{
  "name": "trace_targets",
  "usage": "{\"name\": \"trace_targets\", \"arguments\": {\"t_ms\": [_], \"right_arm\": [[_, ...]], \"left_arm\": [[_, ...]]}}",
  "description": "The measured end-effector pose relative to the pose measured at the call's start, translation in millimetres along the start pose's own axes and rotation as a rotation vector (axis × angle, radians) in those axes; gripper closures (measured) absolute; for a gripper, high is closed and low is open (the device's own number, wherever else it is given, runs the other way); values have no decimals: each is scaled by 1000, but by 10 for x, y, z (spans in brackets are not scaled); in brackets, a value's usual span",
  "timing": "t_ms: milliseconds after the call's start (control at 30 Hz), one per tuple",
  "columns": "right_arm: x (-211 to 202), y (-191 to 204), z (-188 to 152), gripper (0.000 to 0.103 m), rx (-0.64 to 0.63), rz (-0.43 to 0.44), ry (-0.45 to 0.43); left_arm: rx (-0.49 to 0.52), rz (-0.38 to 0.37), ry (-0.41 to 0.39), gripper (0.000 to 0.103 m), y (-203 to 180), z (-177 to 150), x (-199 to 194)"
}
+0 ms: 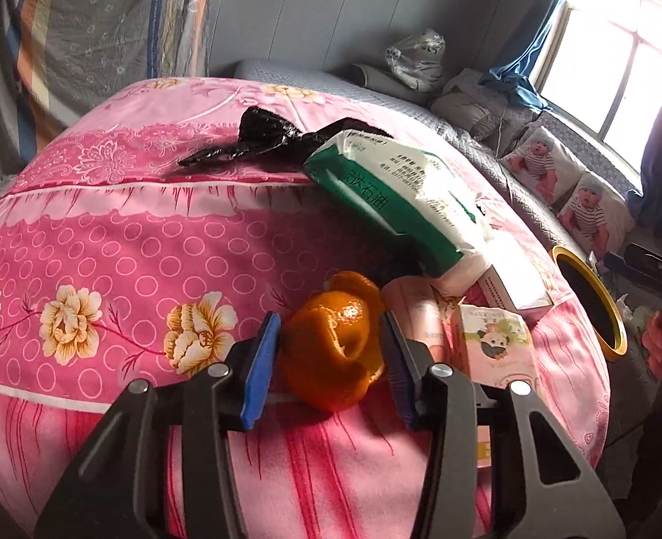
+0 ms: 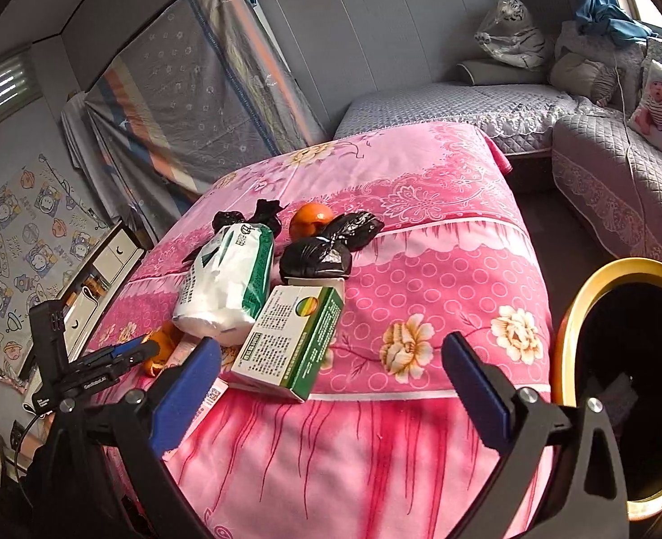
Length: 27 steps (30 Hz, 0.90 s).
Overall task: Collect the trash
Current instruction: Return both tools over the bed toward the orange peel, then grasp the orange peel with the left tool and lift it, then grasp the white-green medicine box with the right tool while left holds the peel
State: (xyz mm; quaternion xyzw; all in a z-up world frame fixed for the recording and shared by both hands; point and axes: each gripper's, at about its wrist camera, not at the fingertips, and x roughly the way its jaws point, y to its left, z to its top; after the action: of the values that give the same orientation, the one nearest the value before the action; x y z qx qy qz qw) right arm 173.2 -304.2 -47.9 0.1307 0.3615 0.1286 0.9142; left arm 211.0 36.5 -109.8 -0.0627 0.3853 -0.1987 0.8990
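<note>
I'm parking the left gripper [image 1: 331,350] around an orange peel [image 1: 333,341] on the pink floral cover [image 1: 120,242]. The blue pads are sitting on either side of it, the left one touching or just about; I can't tell if it's really clamping yet. The right gripper [image 2: 331,390] is hovering at the near edge of the cover with its jaws wide apart, holding nothing.

Counting the trash from the right wrist view: I'm seeing two orange things, the peel by the left gripper and a second orange piece [image 2: 311,219] further back. Two crumpled black plastic bags [image 2: 331,247], one soft green-and-white tissue pack [image 2: 227,287], one green-and-white carton [image 2: 293,341] lying flat, and in the left view one small pink box [image 1: 495,341] with a cartoon face, just beside the peel. A flat pink packet is peeking out under that, hard to make out.

Container-wise, one bin with a gold rim [image 2: 573,328] is sitting right beside the cover; its inside is looking dark, with something pale in it I can't identify.
</note>
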Motion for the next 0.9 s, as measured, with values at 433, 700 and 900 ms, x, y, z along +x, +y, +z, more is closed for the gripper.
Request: {"name": "trace_targets", "arguments": {"t_ms": [433, 700, 900], "right_arm": [[437, 553, -83, 8, -130, -46, 161], [914, 728, -16, 8, -159, -144, 268], [1141, 719, 16, 16, -175, -196, 318]], "left_arm": [[-81, -40, -66, 75, 138, -33, -221], [-51, -29, -150, 75, 106, -68, -504], [-7, -19, -210, 75, 4, -48, -712]]}}
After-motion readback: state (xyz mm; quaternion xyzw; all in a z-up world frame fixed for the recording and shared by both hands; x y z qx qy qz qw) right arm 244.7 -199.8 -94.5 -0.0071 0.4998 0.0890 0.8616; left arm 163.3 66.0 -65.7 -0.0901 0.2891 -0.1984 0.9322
